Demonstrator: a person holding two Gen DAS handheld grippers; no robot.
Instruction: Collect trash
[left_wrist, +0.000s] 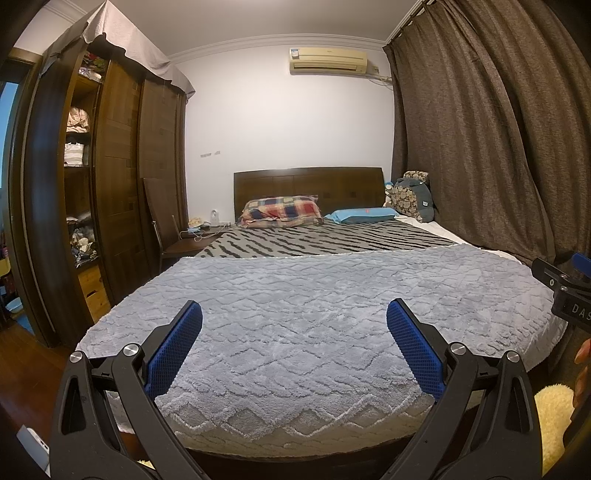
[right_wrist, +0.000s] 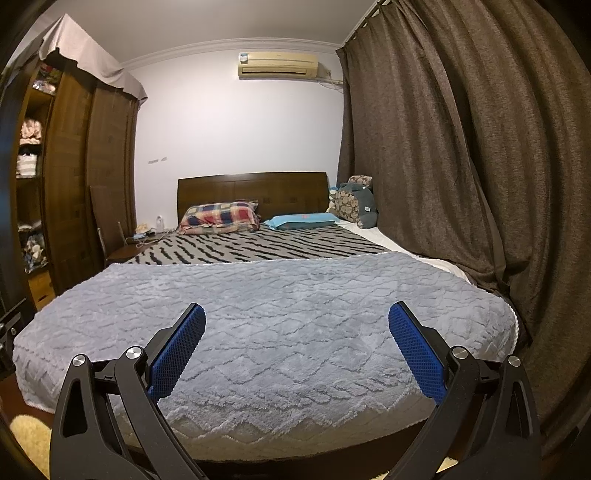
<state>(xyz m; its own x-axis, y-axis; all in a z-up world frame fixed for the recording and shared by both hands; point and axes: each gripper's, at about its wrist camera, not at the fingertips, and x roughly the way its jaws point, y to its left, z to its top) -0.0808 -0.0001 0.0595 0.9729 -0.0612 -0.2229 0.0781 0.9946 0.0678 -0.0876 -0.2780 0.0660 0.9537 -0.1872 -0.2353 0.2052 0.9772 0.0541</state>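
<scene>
No piece of trash shows in either view. My left gripper (left_wrist: 294, 314) hangs open over the foot of a bed covered by a grey fluffy blanket (left_wrist: 314, 317), with nothing between its blue pads. My right gripper (right_wrist: 296, 315) is open too, above the same grey blanket (right_wrist: 280, 314), and holds nothing. In the left wrist view, part of the right gripper (left_wrist: 565, 284) juts in at the right edge. Small items lie on the bedside table (left_wrist: 201, 230) at the far left of the headboard; they are too small to identify.
A plaid pillow (left_wrist: 282, 210) and a blue pillow (left_wrist: 364, 215) lie by the wooden headboard (left_wrist: 308, 181). A tall wooden wardrobe (left_wrist: 110, 177) stands left, with a chair (left_wrist: 166, 221) beside it. Brown curtains (right_wrist: 461, 147) hang along the right. A yellow rug (left_wrist: 550, 417) lies on the floor.
</scene>
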